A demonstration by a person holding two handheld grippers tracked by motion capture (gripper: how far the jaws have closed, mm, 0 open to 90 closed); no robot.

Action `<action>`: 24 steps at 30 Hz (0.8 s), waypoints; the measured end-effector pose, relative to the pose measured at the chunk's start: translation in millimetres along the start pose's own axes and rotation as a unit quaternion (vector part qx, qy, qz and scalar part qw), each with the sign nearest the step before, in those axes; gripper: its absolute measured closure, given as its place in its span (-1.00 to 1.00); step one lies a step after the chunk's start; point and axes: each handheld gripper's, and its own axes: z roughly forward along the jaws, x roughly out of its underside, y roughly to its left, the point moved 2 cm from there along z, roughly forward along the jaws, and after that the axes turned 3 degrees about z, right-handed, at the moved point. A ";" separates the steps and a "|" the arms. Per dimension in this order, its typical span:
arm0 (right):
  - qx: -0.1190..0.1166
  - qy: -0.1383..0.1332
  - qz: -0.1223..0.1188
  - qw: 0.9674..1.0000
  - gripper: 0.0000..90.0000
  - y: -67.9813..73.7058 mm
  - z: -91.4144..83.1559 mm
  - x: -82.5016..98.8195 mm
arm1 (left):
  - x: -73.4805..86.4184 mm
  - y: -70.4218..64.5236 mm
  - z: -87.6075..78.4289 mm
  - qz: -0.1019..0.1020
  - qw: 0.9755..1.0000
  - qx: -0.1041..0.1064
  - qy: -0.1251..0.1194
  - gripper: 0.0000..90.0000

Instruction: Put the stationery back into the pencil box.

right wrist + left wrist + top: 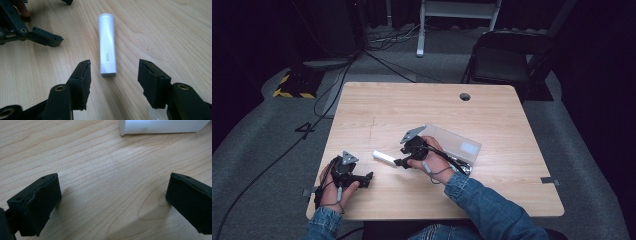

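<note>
Lying flat, a slim white tube (107, 47) with one squared end.

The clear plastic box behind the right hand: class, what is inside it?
The clear plastic box lies on the pale wooden table, lid shut. A pale label shows on top. Its contents cannot be made out, and the right hand covers its near end.

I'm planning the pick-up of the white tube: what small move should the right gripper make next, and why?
Probably ease the right gripper forward and down until its jaws straddle the white tube, then close. The jaws are open, the tube's near end lies between them, and neither pad touches it.
</note>
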 end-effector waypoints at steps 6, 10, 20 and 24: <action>0.001 0.007 -0.008 1.000 0.13 4.9 13.2 -0.1 | 0.0 0.0 0.0 0.000 1.000 0.000 0.000 -0.99; 0.004 0.019 -0.015 1.000 0.22 7.3 23.1 1.2 | 0.0 0.0 0.0 0.000 1.000 0.000 0.000 -0.99; 0.019 0.024 -0.029 0.999 0.49 6.1 34.7 0.8 | 0.0 0.0 0.0 0.000 1.000 0.000 0.000 -0.99; 0.024 0.025 -0.038 0.999 0.58 7.2 34.8 0.7 | 0.0 0.0 0.0 0.000 1.000 0.000 0.000 -0.99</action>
